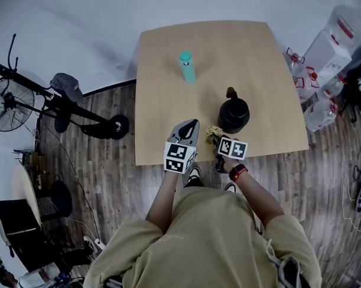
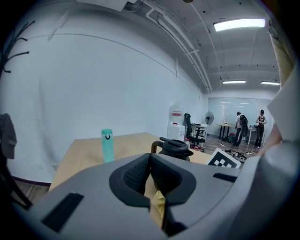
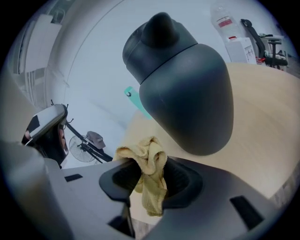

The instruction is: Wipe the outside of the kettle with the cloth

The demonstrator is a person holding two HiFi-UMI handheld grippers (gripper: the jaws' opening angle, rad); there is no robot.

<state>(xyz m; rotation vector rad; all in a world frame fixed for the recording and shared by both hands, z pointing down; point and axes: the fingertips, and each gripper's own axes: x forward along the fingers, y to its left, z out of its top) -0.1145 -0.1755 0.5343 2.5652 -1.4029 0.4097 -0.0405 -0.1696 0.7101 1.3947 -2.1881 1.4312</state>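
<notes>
Jaws on my right gripper (image 3: 151,183) are clamped on the yellow cloth (image 3: 150,164). Jaws on my left gripper (image 2: 150,163) are pressed together at the tips with nothing held between them.

The wooden table (image 1: 171,69) spreads out ahead of both pairs of jaws. The black kettle (image 3: 187,89) stands on it directly ahead of the right jaws, close enough to fill much of that gripper's view. From the left jaws it sits ahead and slightly to the right. The teal bottle (image 2: 107,145) stands upright farther out, ahead and to the left of the left jaws, well apart from the kettle.

The cloth bunches above the right pads and hangs in a fold below them, just beside the kettle's base. I cannot tell whether the two touch.
</notes>
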